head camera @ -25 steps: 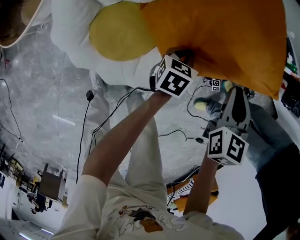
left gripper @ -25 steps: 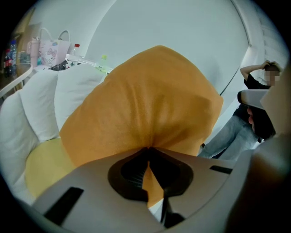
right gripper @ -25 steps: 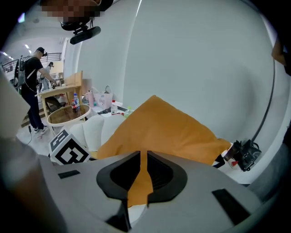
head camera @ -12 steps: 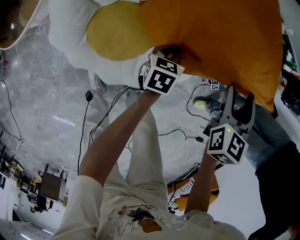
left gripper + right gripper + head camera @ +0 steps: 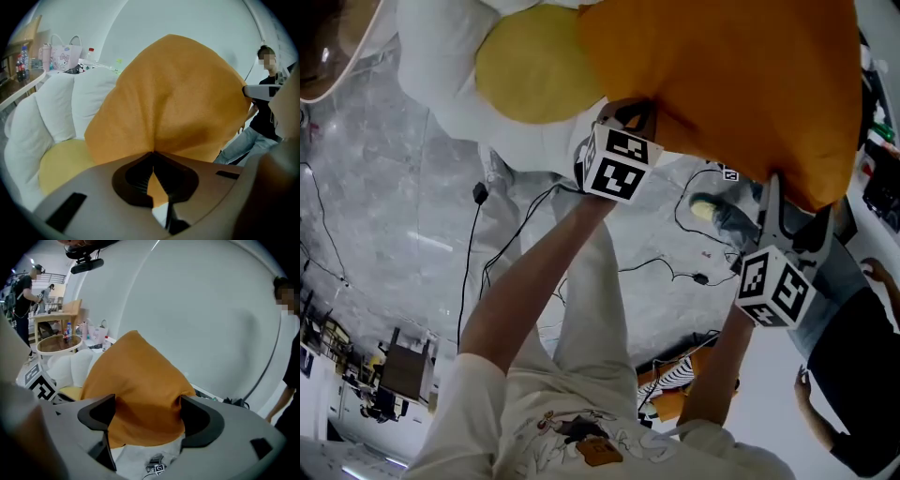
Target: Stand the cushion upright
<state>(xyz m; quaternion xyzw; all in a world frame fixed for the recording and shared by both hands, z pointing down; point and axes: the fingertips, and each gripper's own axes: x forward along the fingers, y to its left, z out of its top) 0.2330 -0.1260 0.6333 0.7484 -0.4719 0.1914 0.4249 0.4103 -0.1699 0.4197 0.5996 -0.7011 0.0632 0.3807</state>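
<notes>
Left gripper (image 5: 153,157) is pinched shut on the orange cushion's (image 5: 731,84) bottom edge, cushion propped over the yellow seat (image 5: 61,164) of the white petal chair (image 5: 56,108). Right gripper's (image 5: 147,401) jaws just swung wide open, cushion's lower corner straight ahead between them, ungripped
</notes>
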